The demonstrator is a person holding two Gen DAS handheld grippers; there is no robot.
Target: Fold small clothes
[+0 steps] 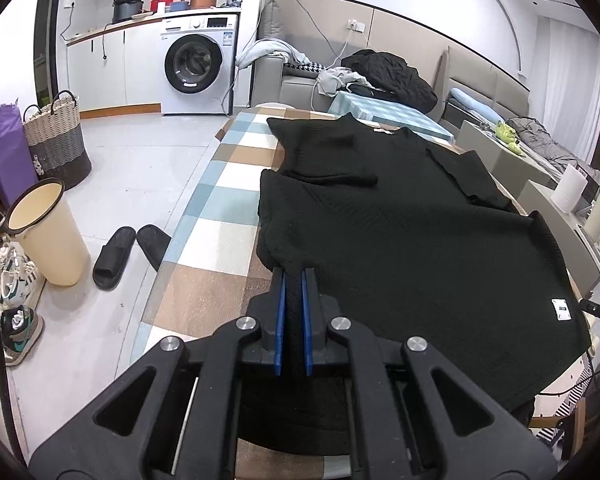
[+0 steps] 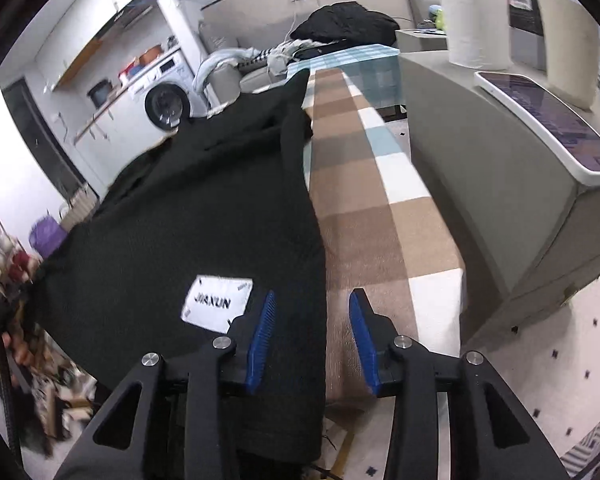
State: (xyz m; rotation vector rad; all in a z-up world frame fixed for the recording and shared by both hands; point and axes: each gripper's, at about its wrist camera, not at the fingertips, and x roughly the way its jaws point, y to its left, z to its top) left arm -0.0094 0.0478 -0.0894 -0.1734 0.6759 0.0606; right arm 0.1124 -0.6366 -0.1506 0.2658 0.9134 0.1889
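A black knit shirt (image 1: 400, 232) lies spread on a checked tablecloth (image 1: 220, 200), sleeves folded in at the far end, a white label near its hem. My left gripper (image 1: 294, 276) is shut on the shirt's near left hem corner, with cloth pinched between the blue pads. In the right wrist view the same shirt (image 2: 204, 216) shows a white JIAXUN label (image 2: 218, 304). My right gripper (image 2: 312, 300) is open at the shirt's near right hem; the shirt edge runs between its fingers, over the tablecloth (image 2: 364, 208).
A grey cabinet (image 2: 500, 200) stands close on the right of the table, with a tablet-like device (image 2: 548, 116) and paper rolls on top. On the floor to the left stand a beige bin (image 1: 48, 232), black slippers (image 1: 128, 248), a woven basket (image 1: 56, 140) and shoes. A sofa with clothes is beyond.
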